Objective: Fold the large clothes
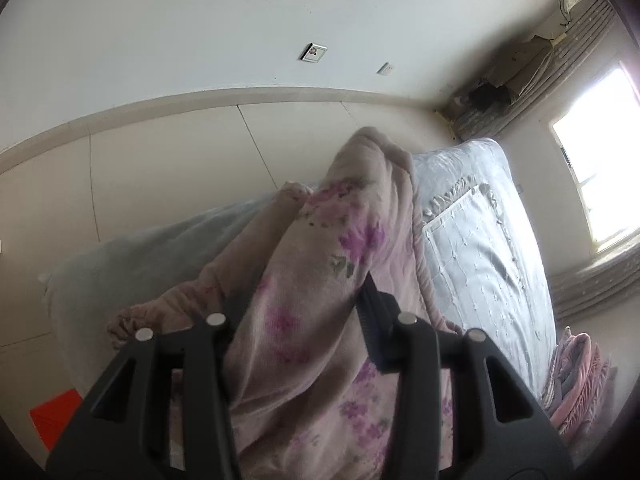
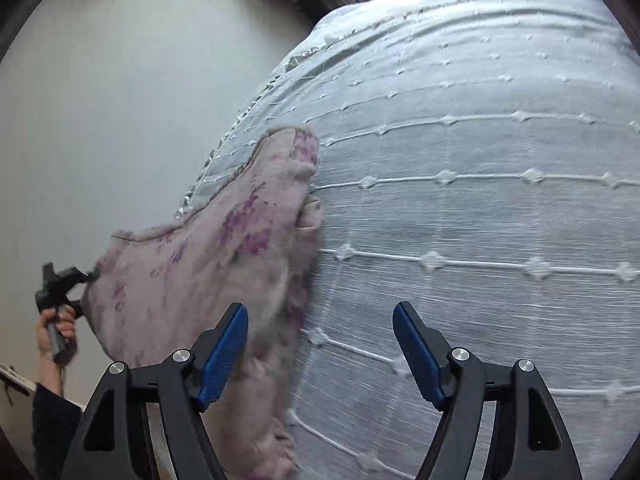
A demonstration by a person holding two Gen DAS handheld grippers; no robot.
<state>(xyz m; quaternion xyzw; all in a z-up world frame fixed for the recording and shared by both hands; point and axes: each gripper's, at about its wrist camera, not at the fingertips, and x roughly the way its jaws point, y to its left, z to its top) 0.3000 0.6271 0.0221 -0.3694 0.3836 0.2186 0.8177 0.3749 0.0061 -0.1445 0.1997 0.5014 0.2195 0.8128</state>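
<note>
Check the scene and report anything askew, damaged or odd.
The ceiling corner by the window looks damaged: a dark, ragged patch, like a hole or peeling. Also, the pink floral garment hangs off the bed's edge, bunched, gripped only by the left gripper; the right gripper is open.
</note>
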